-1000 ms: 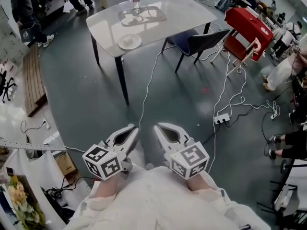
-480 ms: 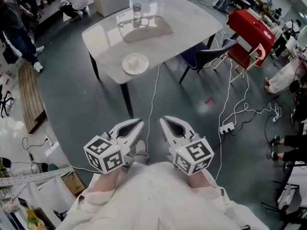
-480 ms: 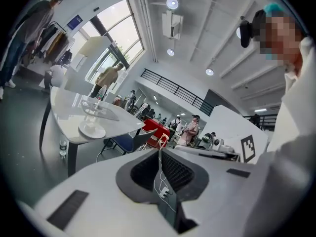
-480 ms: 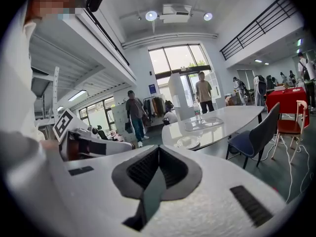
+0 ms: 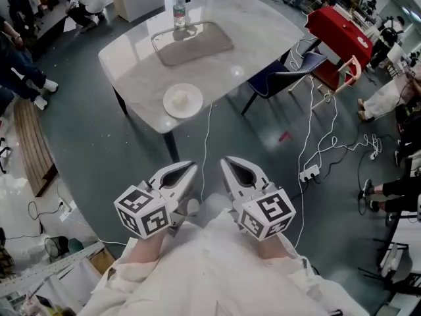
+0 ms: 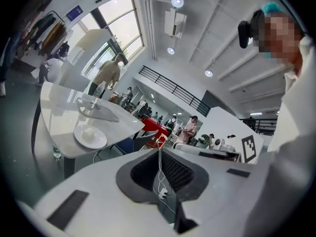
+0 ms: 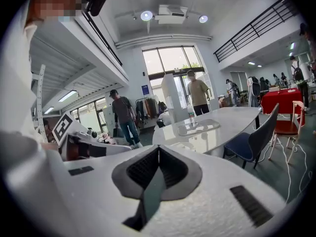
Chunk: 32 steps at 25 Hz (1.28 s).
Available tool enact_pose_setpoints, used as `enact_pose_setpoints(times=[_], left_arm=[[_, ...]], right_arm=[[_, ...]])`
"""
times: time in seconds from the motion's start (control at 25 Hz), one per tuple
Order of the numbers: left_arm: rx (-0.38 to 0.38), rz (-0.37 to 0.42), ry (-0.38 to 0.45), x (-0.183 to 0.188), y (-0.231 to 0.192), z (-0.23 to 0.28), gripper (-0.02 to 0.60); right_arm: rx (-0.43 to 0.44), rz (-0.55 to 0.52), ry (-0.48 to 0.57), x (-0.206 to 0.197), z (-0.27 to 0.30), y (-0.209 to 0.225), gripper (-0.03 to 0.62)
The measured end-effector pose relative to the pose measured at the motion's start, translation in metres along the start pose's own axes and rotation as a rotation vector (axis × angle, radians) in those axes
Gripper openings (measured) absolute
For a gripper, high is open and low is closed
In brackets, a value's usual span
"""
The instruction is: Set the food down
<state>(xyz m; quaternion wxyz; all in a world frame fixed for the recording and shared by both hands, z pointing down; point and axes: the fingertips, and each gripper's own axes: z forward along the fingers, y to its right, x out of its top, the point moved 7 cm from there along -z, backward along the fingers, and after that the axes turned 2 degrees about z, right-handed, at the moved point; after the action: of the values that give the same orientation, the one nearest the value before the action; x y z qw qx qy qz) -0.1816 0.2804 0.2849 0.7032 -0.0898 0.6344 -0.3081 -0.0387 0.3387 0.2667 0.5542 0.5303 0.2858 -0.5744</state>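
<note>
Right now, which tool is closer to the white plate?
Left. In the head view the left tool points almost straight at the plate; the right tool sits further to the side. Both are well short of the table.

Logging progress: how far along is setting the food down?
Done, apparently: a white plate holding something pale sits on the table. In hand: nothing; left hand-held gripper and right hand-held gripper are shut, empty, short of the table. Left: nothing visible.
</note>
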Motion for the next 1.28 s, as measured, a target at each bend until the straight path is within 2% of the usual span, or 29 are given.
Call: enact_pose_setpoints(times=[0.28, 0.56, 0.84, 1.08, 1.28], left_arm=[[-0.005, -0.007, -0.015, 0.008, -0.019, 0.019, 0.028], [0.044, -0.027, -0.002, 0.027, -0.056, 0.046, 0.028], [0.072, -0.019, 0.003, 0.062, -0.092, 0.100, 0.028], [0.127, -0.027, 0.047, 0.097, -0.121, 0.137, 0.028], [0.201, -0.041, 0.082, 0.111, -0.142, 0.151, 0.028]], right_arm=[[0.000, 0.015, -0.016, 0.004, 0.022, 0.018, 0.002], [0.063, -0.004, -0.024, 0.023, 0.067, 0.044, 0.002], [0.131, -0.011, -0.041, 0.052, 0.121, 0.096, 0.002], [0.195, -0.034, -0.054, 0.085, 0.160, 0.136, 0.002], [0.253, -0.033, -0.097, 0.088, 0.185, 0.160, 0.002]])
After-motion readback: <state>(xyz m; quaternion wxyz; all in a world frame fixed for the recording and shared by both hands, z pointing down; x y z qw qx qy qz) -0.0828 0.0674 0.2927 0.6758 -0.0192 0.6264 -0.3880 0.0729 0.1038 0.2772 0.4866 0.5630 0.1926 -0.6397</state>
